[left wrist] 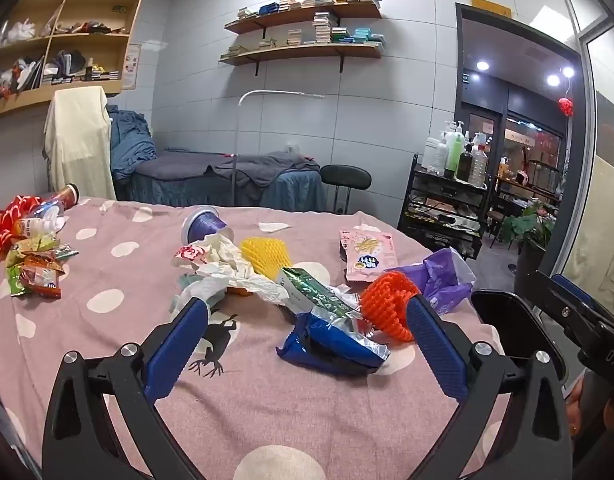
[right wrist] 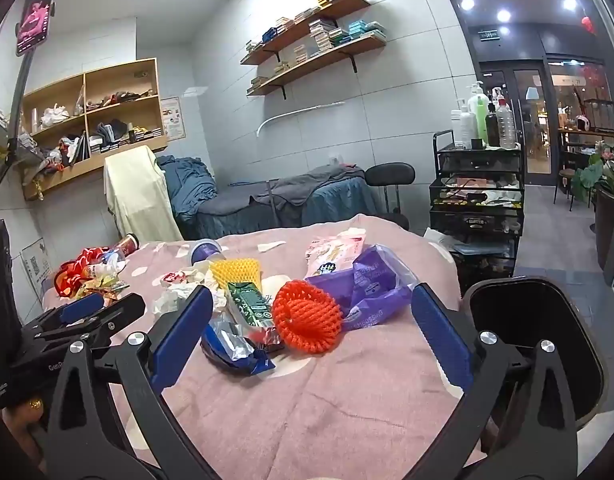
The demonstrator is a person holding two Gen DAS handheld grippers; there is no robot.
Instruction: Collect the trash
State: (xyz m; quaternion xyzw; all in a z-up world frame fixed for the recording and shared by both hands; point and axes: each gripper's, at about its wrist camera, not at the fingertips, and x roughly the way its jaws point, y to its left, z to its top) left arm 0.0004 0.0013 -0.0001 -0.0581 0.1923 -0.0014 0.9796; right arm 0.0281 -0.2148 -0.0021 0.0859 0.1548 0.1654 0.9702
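Left wrist: left gripper (left wrist: 307, 316) spread wide, empty, above blue wrapper (left wrist: 331, 344). Right gripper (right wrist: 309, 312) likewise spread, orange foam net (right wrist: 307, 320) lying between its fingers, untouched.

both grippers wide open, empty

the left gripper (left wrist: 307, 320) and right gripper (right wrist: 307, 316) each tilt slightly downward, blue fingers (left wrist: 175, 348) spread toward 10 and 2 o'clock, gripping nothing; a hand (left wrist: 579, 412) shows at 4 o'clock in the left view.
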